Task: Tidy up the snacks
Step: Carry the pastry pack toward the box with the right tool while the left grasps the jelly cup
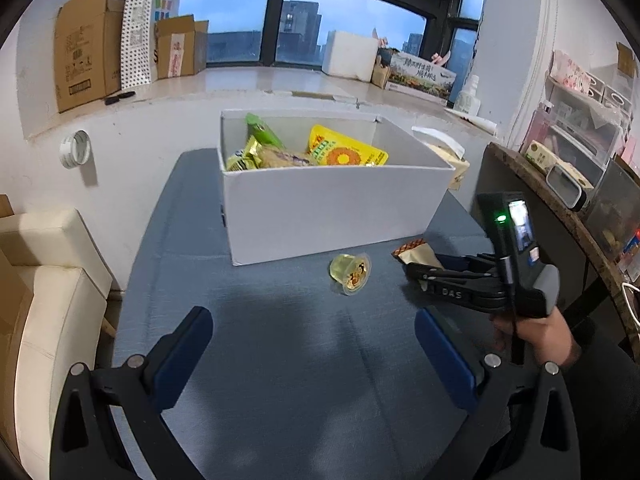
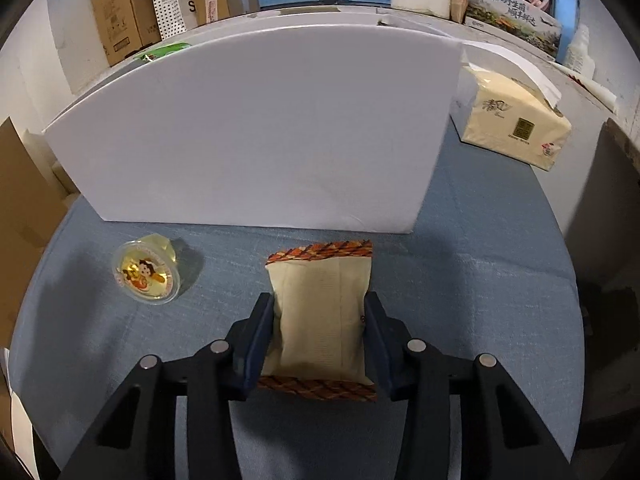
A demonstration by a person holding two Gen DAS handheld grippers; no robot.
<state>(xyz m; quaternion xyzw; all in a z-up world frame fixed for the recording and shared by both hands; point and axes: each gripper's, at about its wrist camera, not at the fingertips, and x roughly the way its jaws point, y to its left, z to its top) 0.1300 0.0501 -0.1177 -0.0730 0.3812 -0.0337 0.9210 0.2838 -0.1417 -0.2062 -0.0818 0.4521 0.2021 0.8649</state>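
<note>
A beige snack packet (image 2: 320, 312) with orange patterned ends lies on the blue tablecloth in front of the white box (image 2: 256, 128). My right gripper (image 2: 318, 300) is shut on it, both pads pressing into its sides. In the left wrist view the same packet (image 1: 416, 254) shows at the right gripper (image 1: 416, 270), held by a person's hand. A jelly cup (image 1: 351, 274) lies on its side just left of the packet, also visible as the jelly cup (image 2: 146, 272). My left gripper (image 1: 312, 320) hangs open over bare cloth, short of the cup. The white box (image 1: 332, 208) holds a yellow packet (image 1: 344, 152) and green ones.
A tissue pack (image 2: 516, 120) sits right of the box. A dark shelf unit (image 1: 560, 200) crowds the table's right edge, and a cream sofa (image 1: 48, 280) stands at the left. Cardboard boxes line the windowsill behind.
</note>
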